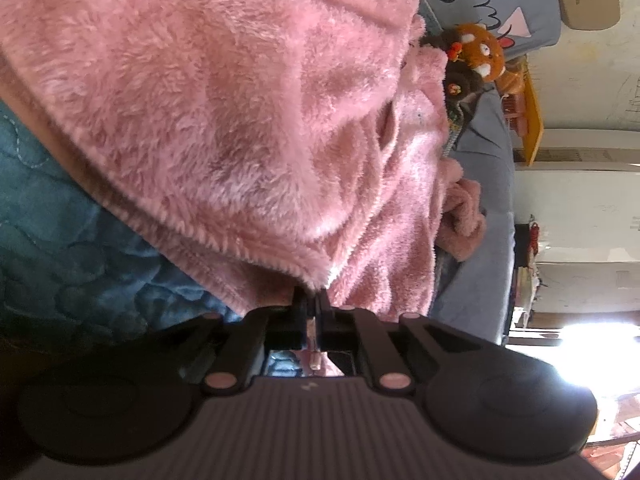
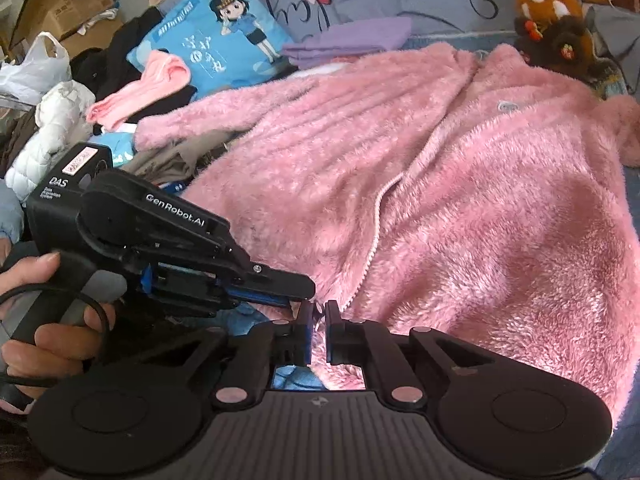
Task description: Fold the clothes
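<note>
A: While the pink fleece jacket point(image 2: 460, 184) lies spread across the bed, zip side up, where are the two grippers?

B: Both are at its near hem, almost touching one another. The left gripper point(image 1: 311, 300) has its jaws closed on the fluffy edge, and in its own view the fabric rises straight out of the fingertips. From the right wrist view it comes in from the left, held by a hand point(image 2: 44, 312).

A: And the right gripper point(image 2: 319, 312)?

B: Its jaws are nearly together, with pink hem pinched between them just beside the zip's lower end.

A: What's around the jacket?

B: A teal quilt point(image 1: 60, 240) under the hem, a blue cartoon pillow point(image 2: 224, 40) and a pile of clothes point(image 2: 132, 96) to the left, and a brown plush toy point(image 2: 548, 4) near the collar.
</note>
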The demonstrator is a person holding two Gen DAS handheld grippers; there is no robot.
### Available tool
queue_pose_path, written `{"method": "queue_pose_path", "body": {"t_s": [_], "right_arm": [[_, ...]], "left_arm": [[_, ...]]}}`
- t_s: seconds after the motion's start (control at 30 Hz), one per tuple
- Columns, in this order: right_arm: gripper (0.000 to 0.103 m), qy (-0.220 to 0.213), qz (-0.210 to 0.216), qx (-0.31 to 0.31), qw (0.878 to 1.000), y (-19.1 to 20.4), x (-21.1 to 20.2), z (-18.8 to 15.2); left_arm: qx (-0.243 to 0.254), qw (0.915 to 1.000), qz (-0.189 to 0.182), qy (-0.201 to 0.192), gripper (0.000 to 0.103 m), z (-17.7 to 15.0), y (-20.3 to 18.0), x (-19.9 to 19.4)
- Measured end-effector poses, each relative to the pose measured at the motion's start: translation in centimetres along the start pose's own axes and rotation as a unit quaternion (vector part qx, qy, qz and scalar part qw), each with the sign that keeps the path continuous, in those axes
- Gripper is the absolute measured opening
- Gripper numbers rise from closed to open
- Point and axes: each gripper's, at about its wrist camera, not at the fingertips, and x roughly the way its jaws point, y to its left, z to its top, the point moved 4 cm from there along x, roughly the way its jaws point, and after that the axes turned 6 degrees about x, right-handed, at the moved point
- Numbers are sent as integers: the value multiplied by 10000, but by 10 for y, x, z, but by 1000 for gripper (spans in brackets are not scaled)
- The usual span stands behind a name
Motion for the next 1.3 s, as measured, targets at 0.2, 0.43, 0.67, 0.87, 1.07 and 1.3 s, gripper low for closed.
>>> {"method": "queue_pose_path", "body": {"t_s": [0.2,0.43,0.67,0.87,1.07,1.3], "right_arm": [[5,-60,224,713,9972,-17,6,4],[4,-179,116,763,9969,-19,13,7],[11,-97,-60,705,9974,-24,13,2],[14,-166,-13,1093,9939,-31,-9,-8],[28,335,646,1345,9882,-17,-15,-32],[24,427,1140,2618,9574,-32,9,-36]], "left_arm": [[33,9999,-104,42,3,-6,-1,-10],[-117,9999,-80,-39,3,-5,5,-13],[-161,9998,-106,-39,29,-2,7,-10],[-113,9999,48,36,42,1,6,2],[-178,9998,39,25,42,1,10,3],[-181,9998,40,33,42,1,10,2]]}}
